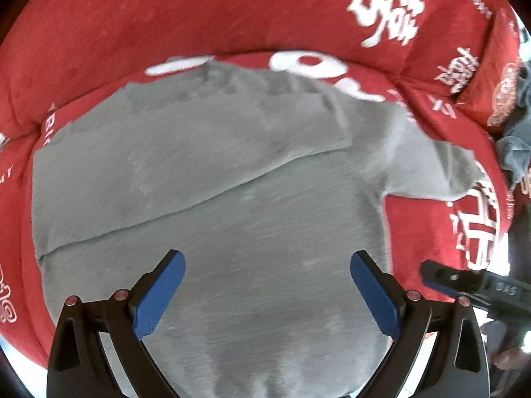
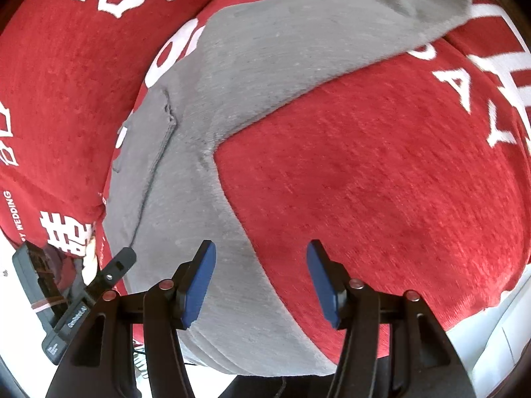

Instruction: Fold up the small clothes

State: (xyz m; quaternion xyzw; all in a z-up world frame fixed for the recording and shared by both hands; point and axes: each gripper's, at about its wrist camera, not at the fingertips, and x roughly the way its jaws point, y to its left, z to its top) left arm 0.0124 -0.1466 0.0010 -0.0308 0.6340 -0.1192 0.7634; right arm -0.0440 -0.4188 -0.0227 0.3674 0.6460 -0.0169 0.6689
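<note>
left wrist: grey sweater (image 1: 212, 172) flat, neck probably far side; both tongs (image 1: 267, 293) (image 2: 260, 280) open, empty.

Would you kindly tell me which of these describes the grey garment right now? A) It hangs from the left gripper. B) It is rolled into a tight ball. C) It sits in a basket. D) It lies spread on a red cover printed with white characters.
D: the grey garment lies spread flat on the red cover with white characters, and both grippers hang open above it, holding nothing.
</note>
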